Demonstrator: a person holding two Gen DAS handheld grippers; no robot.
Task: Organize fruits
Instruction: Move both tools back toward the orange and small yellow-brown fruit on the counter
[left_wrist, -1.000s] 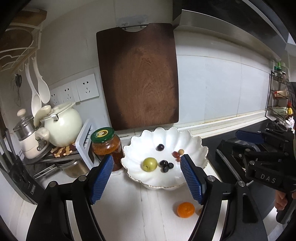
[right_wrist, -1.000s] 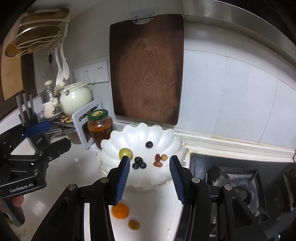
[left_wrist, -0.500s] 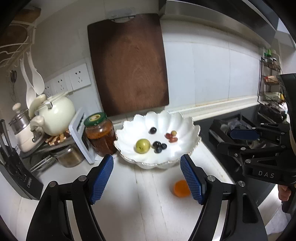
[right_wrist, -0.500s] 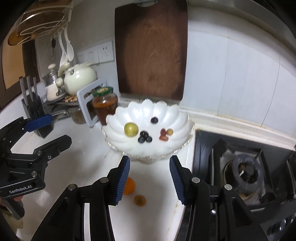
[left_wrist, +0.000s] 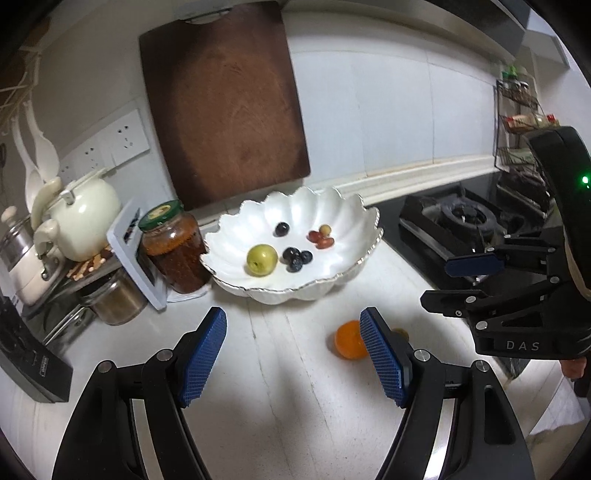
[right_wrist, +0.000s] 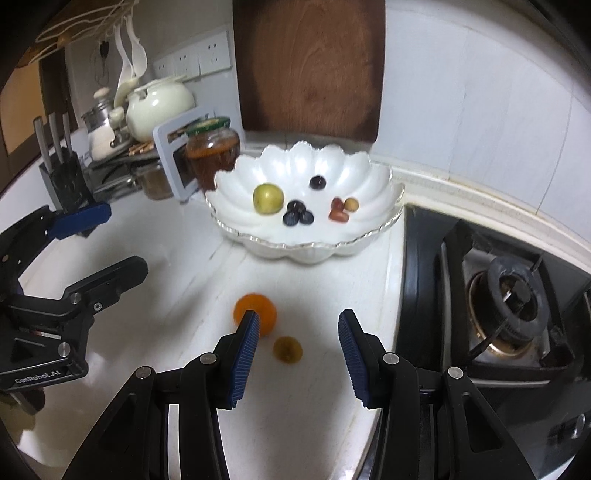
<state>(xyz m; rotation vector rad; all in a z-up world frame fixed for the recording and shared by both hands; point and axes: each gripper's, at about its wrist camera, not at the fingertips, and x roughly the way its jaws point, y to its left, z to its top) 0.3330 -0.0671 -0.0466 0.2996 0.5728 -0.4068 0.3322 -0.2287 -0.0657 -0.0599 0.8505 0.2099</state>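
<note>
I saw a glossy white scalloped ceramic bowl (right_wrist: 380, 184) holding a yellow-green round fruit (right_wrist: 268, 198), an orange round fruit (right_wrist: 258, 310) on the pale counter (right_wrist: 147, 229), and a dark brown wooden cutting board (right_wrist: 310, 66).

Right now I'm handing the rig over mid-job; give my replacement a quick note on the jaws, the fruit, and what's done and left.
Left gripper: jaws open, empty, over the counter in front of the bowl.
Right gripper: jaws open, empty, with the small yellowish fruit on the counter between them, not gripped.
White scalloped bowl already holds a green fruit, four dark berries and a cluster of small red and tan fruits.
Orange lies loose on the counter beside the small yellowish fruit.
Left: likely move those two fruits into the bowl.
</note>
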